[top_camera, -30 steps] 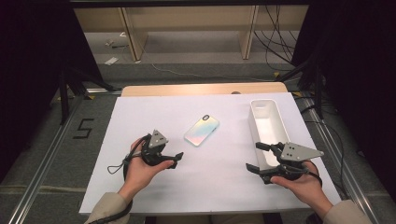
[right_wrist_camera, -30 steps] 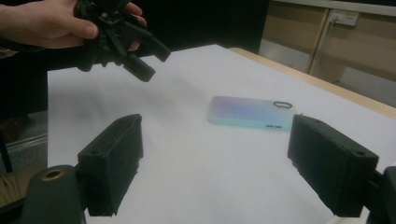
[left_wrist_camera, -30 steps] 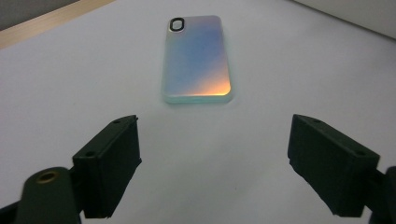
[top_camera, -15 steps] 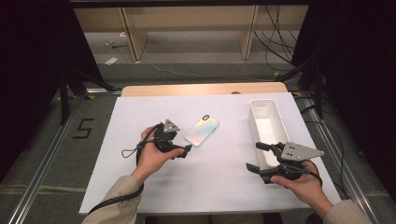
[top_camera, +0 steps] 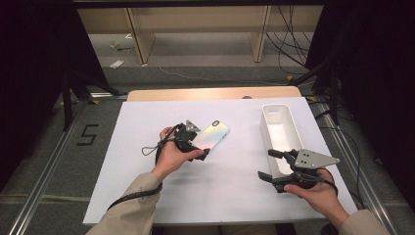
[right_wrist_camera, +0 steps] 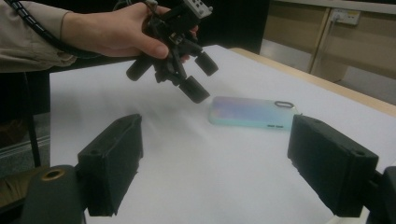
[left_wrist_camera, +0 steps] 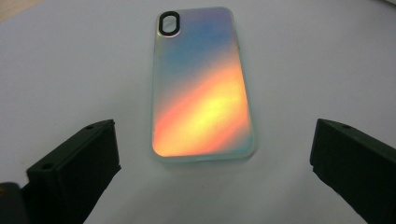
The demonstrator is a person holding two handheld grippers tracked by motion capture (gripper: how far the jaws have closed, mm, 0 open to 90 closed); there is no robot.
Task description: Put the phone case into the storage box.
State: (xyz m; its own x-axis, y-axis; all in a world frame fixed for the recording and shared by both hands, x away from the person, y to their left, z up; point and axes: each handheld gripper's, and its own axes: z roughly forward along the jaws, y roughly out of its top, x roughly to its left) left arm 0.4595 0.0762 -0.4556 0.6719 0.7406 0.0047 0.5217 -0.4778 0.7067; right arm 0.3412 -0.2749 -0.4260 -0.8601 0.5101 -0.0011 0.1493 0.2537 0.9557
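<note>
From where I stand, the near end of the phone case [top_camera: 211,135] is partly covered by the left gripper [top_camera: 198,147] in the high view, and the person's left hand [top_camera: 171,155] wraps the gripper's body so that little of it can be made out there. In the left gripper view the case lies flat on the white sheet [left_wrist_camera: 70,56], back up, iridescent from blue to orange, with a black-rimmed camera opening at its far end; I cannot tell whether a phone sits inside it. The left gripper's jaws have just been opening and stand wide, one to each side of the case's near end, above the sheet and not touching it. The case rests near the middle of the worktop [top_camera: 210,93], a little toward its far edge. The white bin [top_camera: 279,132] stands along the worktop's right edge; its near end is hidden behind the right gripper [top_camera: 271,165], and the part of its inside that shows looks bare. The right gripper, in the right hand [top_camera: 318,193], hovers near the right front corner with its jaws apart and nothing between them. On the floor mat left of the worktop a "5" [top_camera: 87,134] is marked.
</note>
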